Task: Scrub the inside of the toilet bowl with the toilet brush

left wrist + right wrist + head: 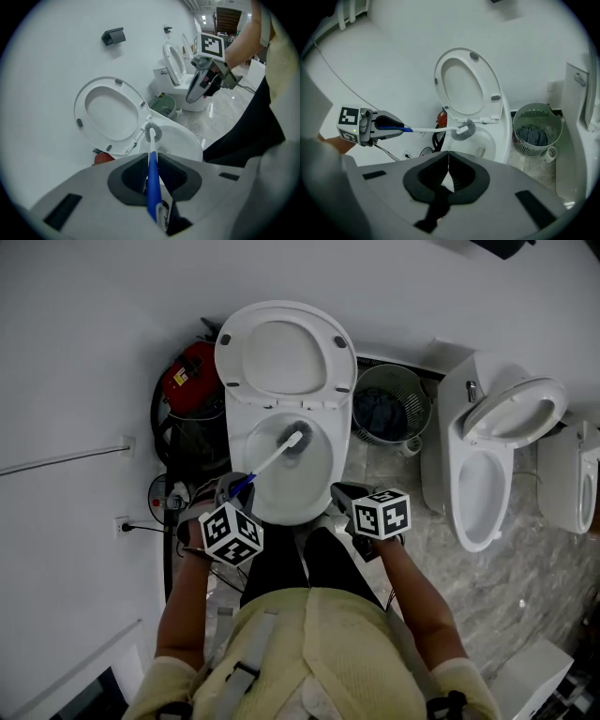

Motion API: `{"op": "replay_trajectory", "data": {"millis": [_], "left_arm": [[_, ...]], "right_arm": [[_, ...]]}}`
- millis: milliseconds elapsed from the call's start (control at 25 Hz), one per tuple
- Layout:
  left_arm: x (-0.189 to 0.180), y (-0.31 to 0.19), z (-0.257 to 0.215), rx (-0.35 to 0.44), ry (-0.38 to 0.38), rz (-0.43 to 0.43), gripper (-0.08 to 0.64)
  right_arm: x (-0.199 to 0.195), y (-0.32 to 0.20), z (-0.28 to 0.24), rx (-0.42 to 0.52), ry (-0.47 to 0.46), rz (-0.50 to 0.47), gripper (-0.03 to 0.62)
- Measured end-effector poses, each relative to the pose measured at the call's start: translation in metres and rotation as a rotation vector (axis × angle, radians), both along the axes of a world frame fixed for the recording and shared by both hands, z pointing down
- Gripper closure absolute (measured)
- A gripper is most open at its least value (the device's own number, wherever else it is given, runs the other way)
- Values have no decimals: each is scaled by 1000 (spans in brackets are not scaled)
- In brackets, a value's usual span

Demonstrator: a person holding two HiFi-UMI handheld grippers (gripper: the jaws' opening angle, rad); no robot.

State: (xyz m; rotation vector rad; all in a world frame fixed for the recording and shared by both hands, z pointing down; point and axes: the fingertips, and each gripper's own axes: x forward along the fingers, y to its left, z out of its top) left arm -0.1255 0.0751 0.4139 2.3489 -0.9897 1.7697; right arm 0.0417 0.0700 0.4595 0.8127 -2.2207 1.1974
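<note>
The left gripper point(234, 489) has its jaws clamped on the blue handle of the toilet brush point(279, 452), whose bristle head sits at the back of the toilet bowl point(328, 474), just below the raised seat point(281, 352). The right gripper point(340, 494) hangs by the bowl's front right rim, jaws pressed together with nothing between them.

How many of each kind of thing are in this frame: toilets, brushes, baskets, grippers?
Toilets: 2, the centre toilet and the right toilet; the white fixture cut off at the right edge is not counted.
Toilet brush: 1, held in the left gripper.
Mesh basket: 1
Grippers: 2, the left gripper and the right gripper.
Total: 6
</note>
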Motion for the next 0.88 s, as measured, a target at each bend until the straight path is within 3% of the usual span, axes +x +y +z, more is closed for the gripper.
{"op": "replay_trajectory", "data": {"millis": [320, 480, 880], "left_arm": [[-10, 19, -14, 28, 55, -102, 488], [-14, 29, -20, 36, 80, -144, 488], [-32, 45, -27, 45, 108, -214, 488]], "right_arm": [[-14, -6, -41, 125, -9, -40, 577], [-21, -6, -50, 208, 56, -103, 577], [-42, 3, -64, 246, 63, -130, 577]]}}
